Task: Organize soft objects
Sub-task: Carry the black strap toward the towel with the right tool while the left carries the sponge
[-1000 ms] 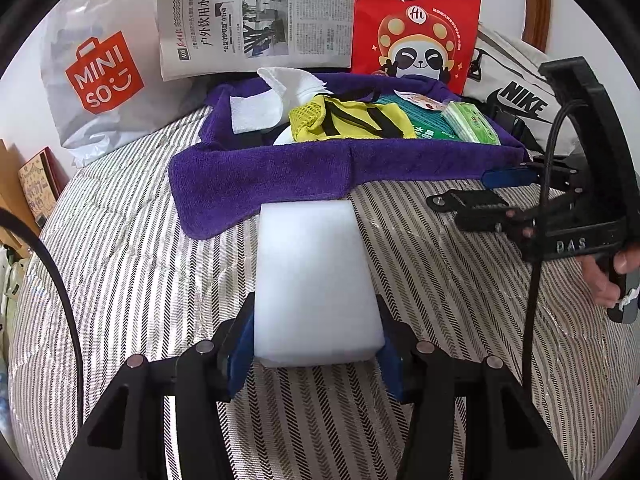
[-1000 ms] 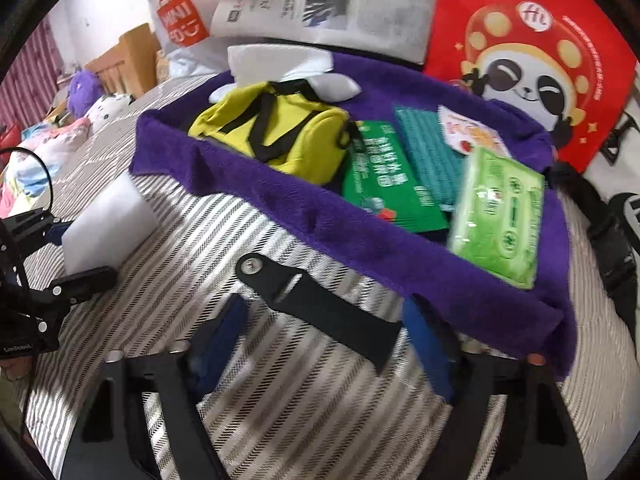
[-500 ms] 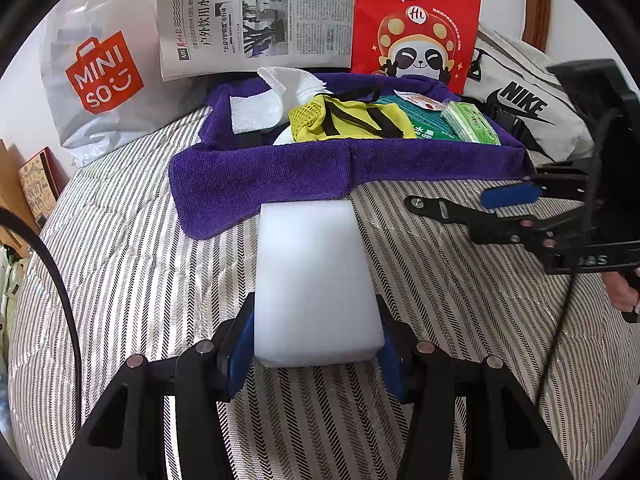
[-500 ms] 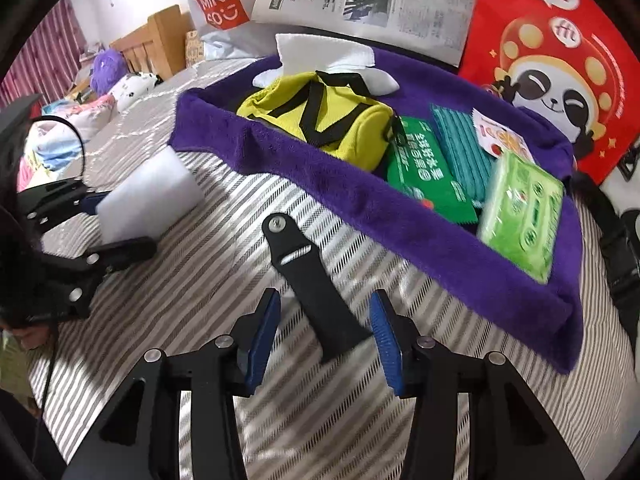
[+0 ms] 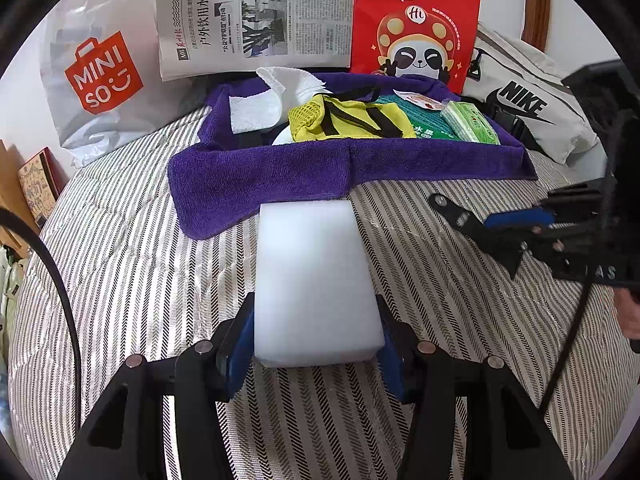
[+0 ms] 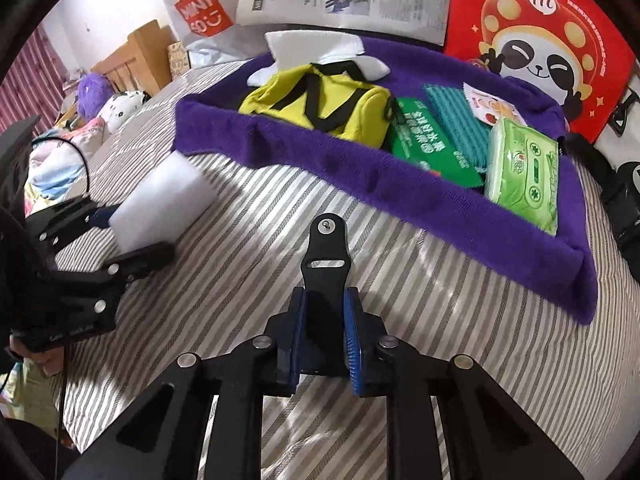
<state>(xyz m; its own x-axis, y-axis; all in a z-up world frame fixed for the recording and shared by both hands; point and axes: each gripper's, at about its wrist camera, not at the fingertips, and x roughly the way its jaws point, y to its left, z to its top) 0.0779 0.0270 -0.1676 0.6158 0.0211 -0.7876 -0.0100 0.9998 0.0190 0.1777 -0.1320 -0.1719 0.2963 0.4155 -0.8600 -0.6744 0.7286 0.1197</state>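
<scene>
My left gripper (image 5: 316,344) is shut on a white foam block (image 5: 314,276) that lies on the striped bedspread just in front of the purple towel tray (image 5: 260,176). The block also shows in the right wrist view (image 6: 160,208). My right gripper (image 6: 325,336) is shut on a flat black strap (image 6: 325,256) with a metal stud, lying on the bed; it also shows in the left wrist view (image 5: 476,228). The purple tray (image 6: 400,196) holds a yellow bag (image 6: 320,100), green packs (image 6: 520,168) and white cloth (image 6: 312,46).
A Miniso bag (image 5: 96,76), a newspaper (image 5: 256,12), a red panda bag (image 5: 416,20) and a Nike bag (image 5: 524,108) stand behind the tray. A wooden bed frame (image 6: 132,56) and plush toys (image 6: 96,92) lie far left.
My right gripper has closed its jaws onto the black strap and swung round to line up with it. The left gripper and the foam block have not moved.
</scene>
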